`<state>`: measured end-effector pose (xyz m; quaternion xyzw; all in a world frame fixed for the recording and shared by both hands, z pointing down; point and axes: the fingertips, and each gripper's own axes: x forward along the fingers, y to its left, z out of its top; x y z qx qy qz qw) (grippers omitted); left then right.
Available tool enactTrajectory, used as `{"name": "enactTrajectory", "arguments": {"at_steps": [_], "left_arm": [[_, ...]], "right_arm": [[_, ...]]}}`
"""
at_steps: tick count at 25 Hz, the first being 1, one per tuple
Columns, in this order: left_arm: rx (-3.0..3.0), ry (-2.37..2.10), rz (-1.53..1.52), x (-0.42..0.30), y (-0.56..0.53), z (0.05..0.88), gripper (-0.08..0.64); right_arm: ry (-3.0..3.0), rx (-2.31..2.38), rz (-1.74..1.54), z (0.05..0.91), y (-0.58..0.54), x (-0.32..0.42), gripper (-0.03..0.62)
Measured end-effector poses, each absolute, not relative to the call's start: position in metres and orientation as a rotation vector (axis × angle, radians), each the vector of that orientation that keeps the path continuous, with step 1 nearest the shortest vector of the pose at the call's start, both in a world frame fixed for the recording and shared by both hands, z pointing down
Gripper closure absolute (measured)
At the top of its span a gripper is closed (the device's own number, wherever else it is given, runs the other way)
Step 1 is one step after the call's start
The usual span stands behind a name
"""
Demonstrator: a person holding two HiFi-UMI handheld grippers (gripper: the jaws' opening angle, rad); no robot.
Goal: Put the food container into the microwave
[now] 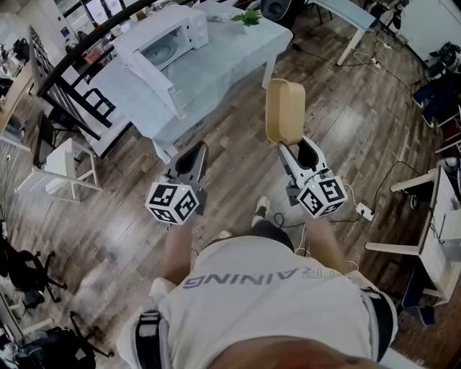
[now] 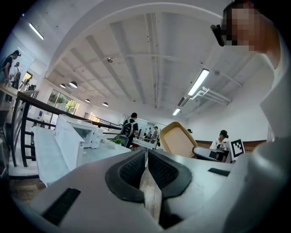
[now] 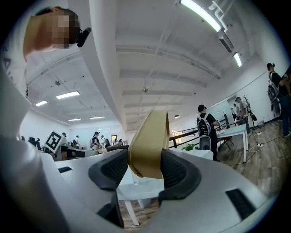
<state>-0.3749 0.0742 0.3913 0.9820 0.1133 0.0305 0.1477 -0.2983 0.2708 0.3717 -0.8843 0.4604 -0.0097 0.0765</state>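
At the far left of the head view, at about nine o'clock, a small white stool [image 1: 61, 164] stands on the wooden floor [image 1: 346, 137]. Up at eleven o'clock is a white table [image 1: 216, 68] with the microwave [image 1: 169, 37] on it. The microwave's door [image 1: 148, 72] is swung open, and its inside shows. A green plant [image 1: 248, 16] sits on the same table, at the microwave's two o'clock.

The left gripper [image 1: 196, 153] is held out level over the floor, short of the table's near edge. In the left gripper view its jaws are pressed together with nothing between them [image 2: 146, 154]. There the microwave [image 2: 84, 132] lies off at ten o'clock with its door [image 2: 68, 148] standing open.

Just to the right, the right gripper [image 1: 295, 146] is clamped on the lower end of the tan food container [image 1: 285, 108], which sticks out from the jaws toward twelve o'clock. The container is in the air over the floor, off the table's near right corner and well apart from the microwave. The right gripper view shows both pads [image 3: 175, 170] squeezing the container [image 3: 150, 139] edge-on, with the jaws partly spread around it. The left gripper view catches the same container [image 2: 177, 139] at one o'clock.

At three o'clock, by the person's [image 1: 266, 295] right side, a power strip [image 1: 364, 211] lies on the floor.
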Motion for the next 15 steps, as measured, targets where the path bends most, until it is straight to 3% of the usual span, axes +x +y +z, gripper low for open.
{"name": "enactTrajectory", "arguments": {"at_steps": [15], "left_arm": [[2.83,0.288,0.135,-0.316,0.077,0.394,0.511]], "right_arm": [[1.407,-2.529,-0.103,0.382,0.267,-0.231,0.359]]}}
